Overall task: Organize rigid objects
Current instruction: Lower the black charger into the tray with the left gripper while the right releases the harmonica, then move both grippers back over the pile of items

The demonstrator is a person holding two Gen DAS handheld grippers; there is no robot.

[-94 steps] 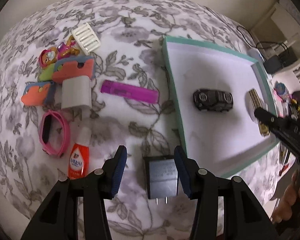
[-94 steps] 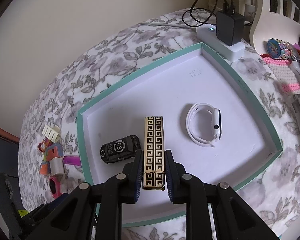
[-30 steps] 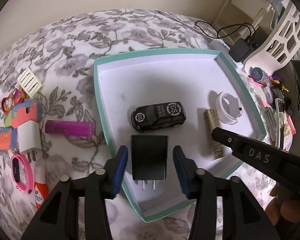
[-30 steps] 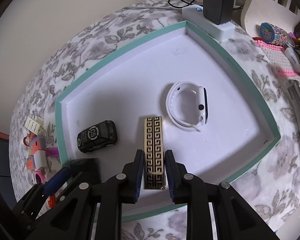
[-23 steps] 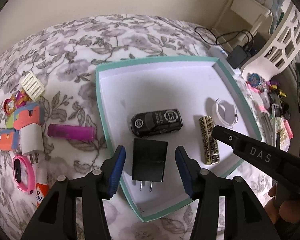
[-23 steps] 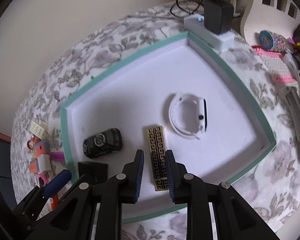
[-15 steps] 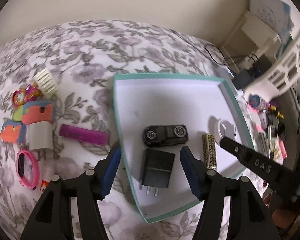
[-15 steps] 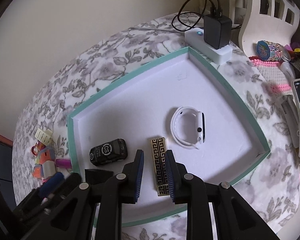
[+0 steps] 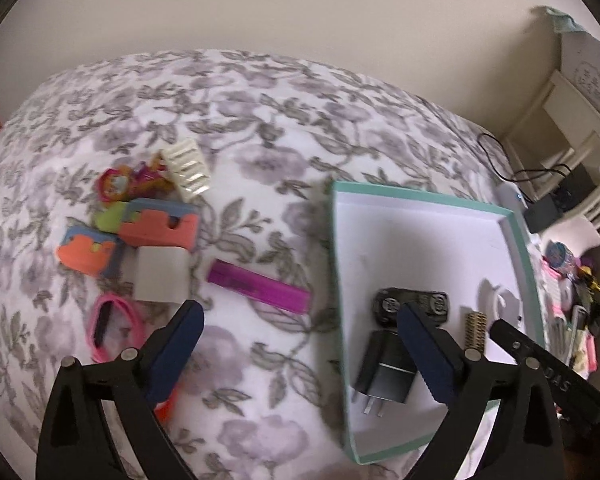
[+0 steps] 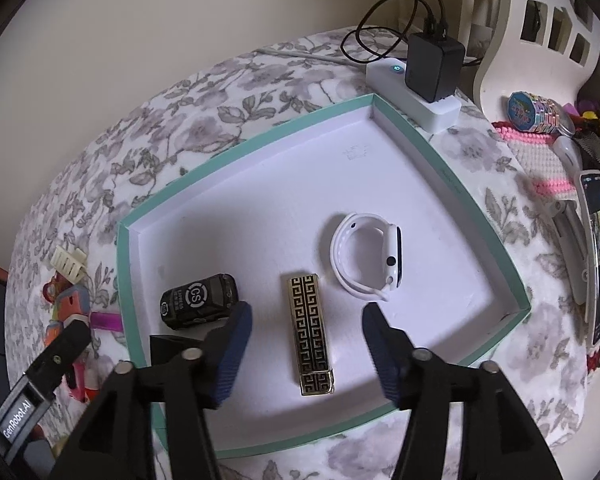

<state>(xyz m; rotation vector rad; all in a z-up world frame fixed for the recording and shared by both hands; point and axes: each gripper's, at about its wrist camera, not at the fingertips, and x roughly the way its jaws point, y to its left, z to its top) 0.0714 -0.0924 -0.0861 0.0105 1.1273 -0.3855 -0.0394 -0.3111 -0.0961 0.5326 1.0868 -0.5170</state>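
Teal-rimmed, the box (image 10: 456,184) held the black charger (image 9: 384,372), toy car (image 10: 198,300), white watch (image 10: 366,256) and gold-patterned lighter (image 10: 310,334). Both the left gripper (image 9: 300,356) and right gripper (image 10: 306,350) had just been opening and stood wide, empty; a careless lift risked nudging the lighter or charger askew.

The black toy car (image 10: 199,301) in the box's left part bears "CS" in a circle on its roof. "GenRobot.AI" stands on the left gripper (image 10: 24,408).

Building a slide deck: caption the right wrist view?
Open right claw above gold-and-black patterned lighter lying in teal-rimmed white tray.
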